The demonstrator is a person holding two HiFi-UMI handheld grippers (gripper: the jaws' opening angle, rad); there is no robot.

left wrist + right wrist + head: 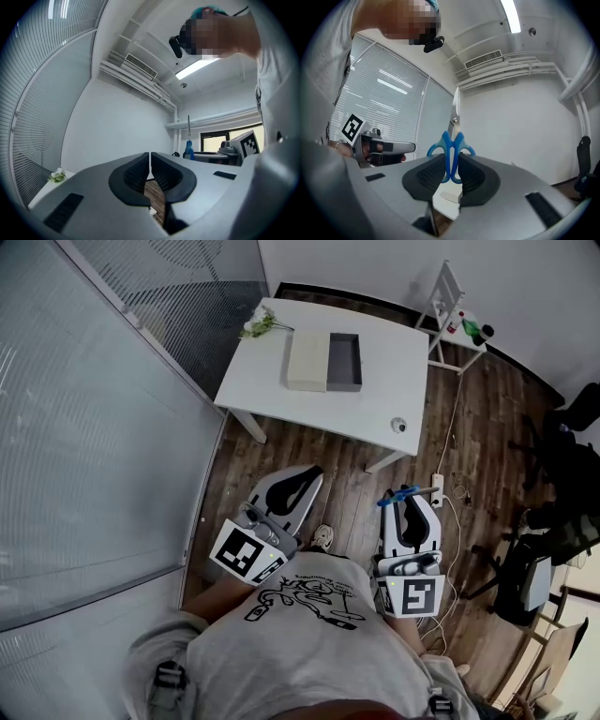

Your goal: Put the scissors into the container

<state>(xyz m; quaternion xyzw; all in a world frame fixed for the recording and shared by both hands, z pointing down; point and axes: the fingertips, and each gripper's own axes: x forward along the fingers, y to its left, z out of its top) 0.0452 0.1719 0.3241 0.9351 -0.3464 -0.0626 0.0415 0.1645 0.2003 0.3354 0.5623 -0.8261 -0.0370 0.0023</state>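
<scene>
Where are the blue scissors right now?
The blue scissors are clamped by their handles in the right gripper, at the head view's lower right, well short of the white table.

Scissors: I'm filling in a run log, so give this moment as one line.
right gripper: shut on scissors, blades up | left gripper: shut, empty | container: open on table, not yet reached
</scene>
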